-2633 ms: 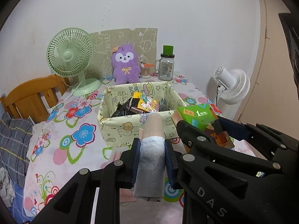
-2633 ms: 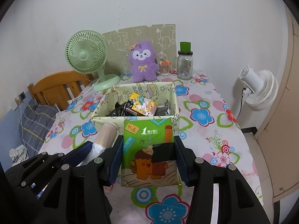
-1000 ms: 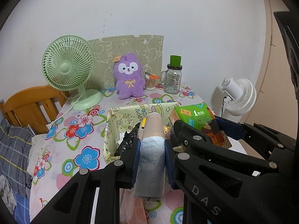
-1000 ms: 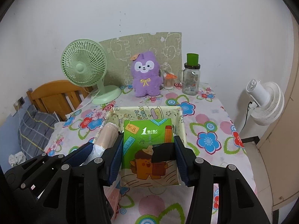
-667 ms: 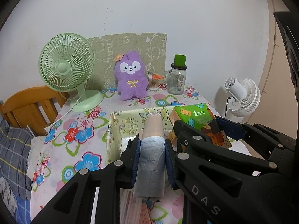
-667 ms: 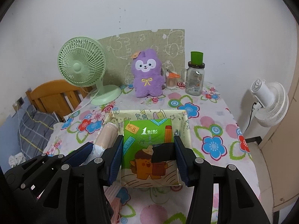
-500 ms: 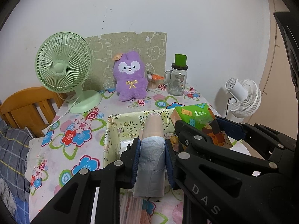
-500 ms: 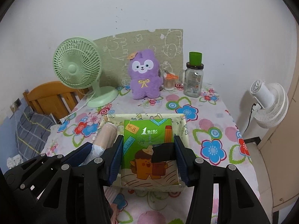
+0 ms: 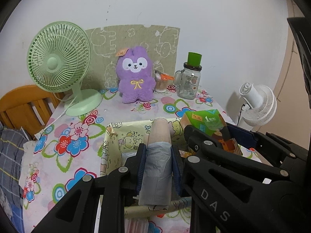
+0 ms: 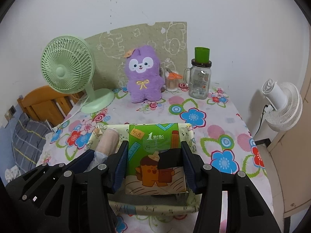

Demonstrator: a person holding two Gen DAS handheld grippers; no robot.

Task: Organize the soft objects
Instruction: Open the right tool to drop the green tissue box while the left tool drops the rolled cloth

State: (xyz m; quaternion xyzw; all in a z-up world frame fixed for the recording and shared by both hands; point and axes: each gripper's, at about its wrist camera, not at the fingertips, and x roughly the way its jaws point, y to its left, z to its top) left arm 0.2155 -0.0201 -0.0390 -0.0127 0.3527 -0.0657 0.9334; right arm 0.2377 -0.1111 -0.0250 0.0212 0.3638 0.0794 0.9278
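Note:
My left gripper (image 9: 158,156) is shut on a roll of grey and beige plastic bags (image 9: 158,165), held over the yellow patterned fabric box (image 9: 114,137). In the right wrist view that roll of bags (image 10: 107,141) shows at the left. My right gripper (image 10: 154,153) is shut on a green tissue pack (image 10: 154,155) with a cartoon print, directly above the same fabric box (image 10: 191,134). The tissue pack (image 9: 206,124) also appears at the right of the left wrist view. A purple plush toy (image 10: 143,73) sits at the back of the table.
A green desk fan (image 10: 68,71) stands back left with its cord on the flowered tablecloth (image 10: 194,116). A glass jar with a green lid (image 10: 200,77) and a cup of cotton swabs (image 10: 172,82) stand back right. A white fan (image 10: 281,104) is beyond the table's right edge.
Both grippers have moved forward and slightly down with their loads, now over the box. The box's contents are hidden beneath them.

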